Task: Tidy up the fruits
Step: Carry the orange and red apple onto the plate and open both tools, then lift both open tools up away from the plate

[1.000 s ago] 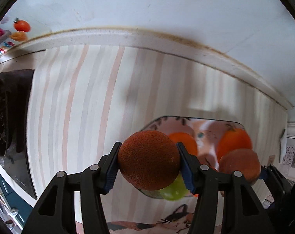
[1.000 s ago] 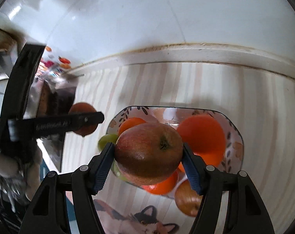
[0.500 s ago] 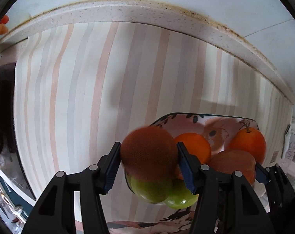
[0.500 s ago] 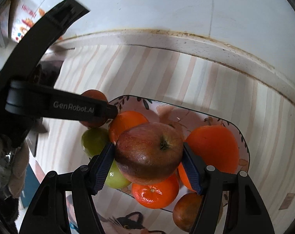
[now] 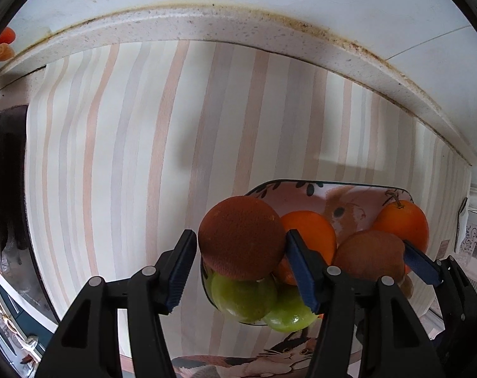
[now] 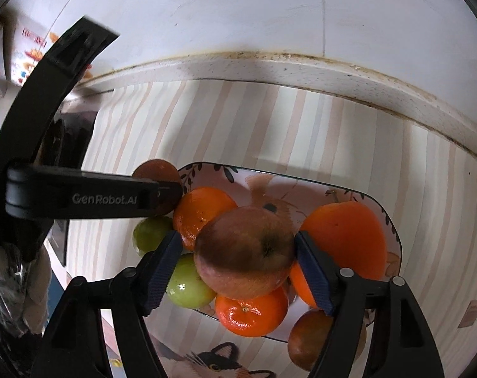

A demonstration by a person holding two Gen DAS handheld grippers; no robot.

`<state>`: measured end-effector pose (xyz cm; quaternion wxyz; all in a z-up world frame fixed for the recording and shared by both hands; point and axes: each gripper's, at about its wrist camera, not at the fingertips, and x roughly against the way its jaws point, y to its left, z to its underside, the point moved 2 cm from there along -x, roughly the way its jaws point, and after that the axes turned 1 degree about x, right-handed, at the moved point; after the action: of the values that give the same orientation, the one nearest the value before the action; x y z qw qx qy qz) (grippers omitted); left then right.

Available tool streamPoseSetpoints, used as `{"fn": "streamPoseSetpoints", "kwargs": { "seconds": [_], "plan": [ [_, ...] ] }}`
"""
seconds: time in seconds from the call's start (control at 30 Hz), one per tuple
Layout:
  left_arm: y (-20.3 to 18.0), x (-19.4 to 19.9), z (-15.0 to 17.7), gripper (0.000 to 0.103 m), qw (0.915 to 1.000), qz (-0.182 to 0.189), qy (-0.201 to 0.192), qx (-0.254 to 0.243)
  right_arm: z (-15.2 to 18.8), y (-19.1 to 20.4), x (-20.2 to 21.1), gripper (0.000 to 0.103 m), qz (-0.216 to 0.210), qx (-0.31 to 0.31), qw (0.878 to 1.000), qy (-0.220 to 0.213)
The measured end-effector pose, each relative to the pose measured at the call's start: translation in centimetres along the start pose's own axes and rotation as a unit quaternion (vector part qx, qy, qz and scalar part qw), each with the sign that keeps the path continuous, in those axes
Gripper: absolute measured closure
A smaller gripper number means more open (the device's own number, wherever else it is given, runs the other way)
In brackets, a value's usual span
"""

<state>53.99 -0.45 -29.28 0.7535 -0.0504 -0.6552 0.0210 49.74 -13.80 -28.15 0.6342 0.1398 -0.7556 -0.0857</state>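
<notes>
Two fruits are being let go over the plate (image 6: 392, 230) at once. In the right wrist view the right gripper (image 6: 235, 267) has its jaws opening around the red apple (image 6: 244, 252): a gap now shows between the near pad and the apple's skin, where half a second ago both pads were pressed against it. The apple sits low among the pile, above a mandarin (image 6: 251, 312) and against a large orange (image 6: 345, 239).

In the left wrist view the left gripper (image 5: 241, 264) is likewise opening. The brown round fruit (image 5: 241, 236) has drifted toward the right-hand pad, and a clear gap stands on the other side; a second ago it was clamped squarely. It appears to rest on the green fruits (image 5: 244, 296) at the plate's near edge.

Assessment: both placements are nearly complete, and neither fruit is gripped. The brown fruit lies at the rim on rounded fruit and could roll onto the striped cloth (image 5: 112, 157). The pile is crowded; one further brown fruit (image 6: 307, 343) sits just beside the plate.
</notes>
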Motion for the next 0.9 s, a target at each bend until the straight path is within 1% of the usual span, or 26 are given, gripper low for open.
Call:
{"fn": "streamPoseSetpoints", "kwargs": {
  "seconds": [0.1, 0.23, 0.3, 0.37, 0.4, 0.47, 0.5, 0.57, 0.6, 0.67, 0.7, 0.73, 0.77, 0.8, 0.9],
  "plan": [
    [0.2, 0.6, 0.0, 0.047, 1.0, 0.002, -0.004, 0.003, 0.2, -0.2, 0.3, 0.02, -0.002, -0.006, 1.0, -0.002],
    [0.1, 1.3, 0.5, 0.047, 0.9999, 0.004, -0.011, 0.007, 0.3, -0.2, 1.1, 0.014, -0.011, -0.011, 1.0, -0.009],
    [0.3, 1.8, 0.2, 0.047, 0.9997, 0.008, -0.018, 0.011, 0.4, -0.2, 1.7, 0.014, -0.012, -0.013, 1.0, -0.015],
    [0.6, 2.5, 0.4, 0.047, 0.9994, 0.009, -0.03, 0.014, 0.5, -0.4, 2.4, 0.01, -0.013, -0.018, 1.0, -0.019],
    [0.8, 3.1, 0.6, 0.047, 0.9992, 0.007, -0.038, 0.014, 0.6, -0.4, 2.7, 0.007, -0.012, -0.019, 1.0, -0.022],
    [0.9, 4.6, 1.4, 0.047, 0.998, -0.001, -0.062, 0.013, 1.1, -0.6, 3.9, 0.007, 0.001, -0.02, 0.999, -0.035],
    [0.7, 5.1, 1.9, 0.047, 0.9973, -0.005, -0.072, 0.012, 1.5, -0.7, 4.5, 0.006, 0.021, -0.018, 0.999, -0.043],
    [0.7, 6.1, 3.5, 0.039, 0.9951, -0.017, -0.096, 0.012, 2.1, -0.8, 5.3, 0.005, 0.052, -0.013, 0.997, -0.055],
    [0.6, 6.5, 4.3, 0.032, 0.994, -0.02, -0.107, 0.014, 2.5, -0.8, 5.7, 0.005, 0.066, -0.012, 0.996, -0.06],
    [0.5, 7.1, 6.6, 0.03, 0.9913, -0.029, -0.128, 0.015, 3.5, -1.0, 6.5, 0.004, 0.081, -0.012, 0.994, -0.067],
    [0.4, 7.3, 7.3, 0.027, 0.9903, -0.034, -0.134, 0.014, 4.1, -1.1, 6.8, 0.004, 0.086, -0.013, 0.994, -0.07],
    [0.3, 7.5, 8.1, 0.018, 0.9889, -0.04, -0.143, 0.012, 4.6, -1.2, 7.0, 0.004, 0.09, -0.014, 0.993, -0.072],
    [0.2, 7.7, 9.5, 0.016, 0.9868, -0.047, -0.154, 0.011, 5.3, -1.3, 7.4, 0.004, 0.096, -0.013, 0.993, -0.074],
    [-0.1, 7.6, 10.0, 0.015, 0.9859, -0.048, -0.16, 0.011, 5.8, -1.3, 7.6, 0.004, 0.099, -0.013, 0.992, -0.076],
    [-0.3, 7.9, 12.4, 0.014, 0.9844, -0.039, -0.171, 0.016, 7.7, -1.8, 8.9, 0.004, 0.107, -0.018, 0.99, -0.087]
  ]
}}
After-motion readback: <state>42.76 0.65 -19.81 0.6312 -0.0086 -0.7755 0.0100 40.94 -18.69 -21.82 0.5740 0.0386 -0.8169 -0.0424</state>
